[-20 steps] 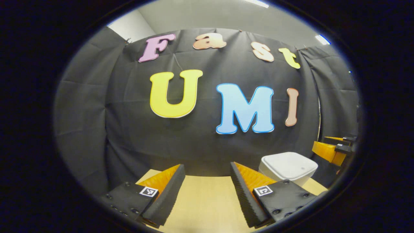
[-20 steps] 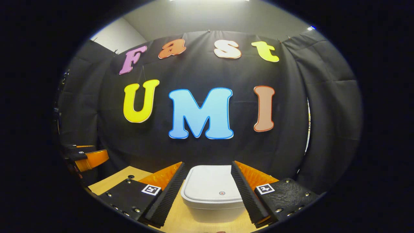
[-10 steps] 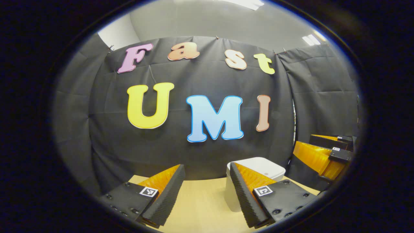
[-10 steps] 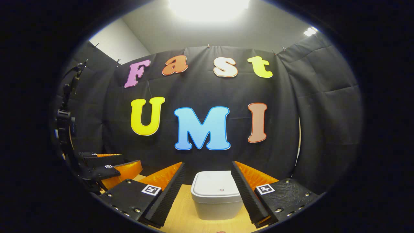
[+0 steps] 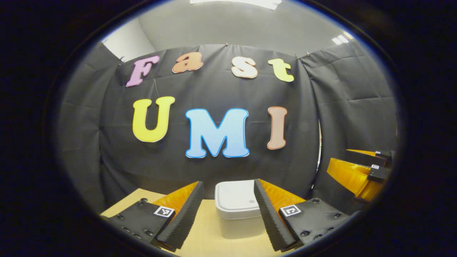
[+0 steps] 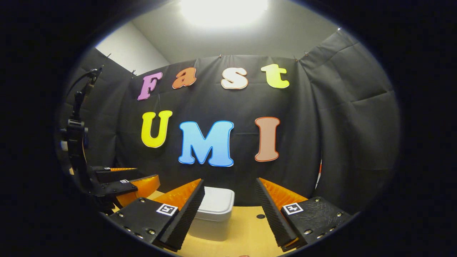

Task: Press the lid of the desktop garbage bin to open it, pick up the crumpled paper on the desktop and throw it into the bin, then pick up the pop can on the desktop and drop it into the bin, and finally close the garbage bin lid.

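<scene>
The white desktop bin (image 5: pixel 236 207) stands on the wooden table with its lid down. In the left gripper view it sits straight ahead, framed between the open fingers of my left gripper (image 5: pixel 228 189), which is short of it and holds nothing. In the right gripper view the bin (image 6: pixel 214 210) lies ahead and to the left, partly behind the left finger of my right gripper (image 6: pixel 228 187), also open and holding nothing. My right gripper (image 5: pixel 360 167) appears at the right edge of the left gripper view, and my left gripper (image 6: pixel 125 180) at the left of the right gripper view.
The light wooden table (image 5: pixel 210 235) runs up to the black cloth wall. A small dark hole (image 6: pixel 260 216) marks the tabletop to the right of the bin. A black stand with a cable (image 6: pixel 76 142) rises at the far left.
Both views have swung: the bin went from the right edge to the centre of the left gripper view, and from centred to left in the right gripper view. Both grippers stayed open.
</scene>
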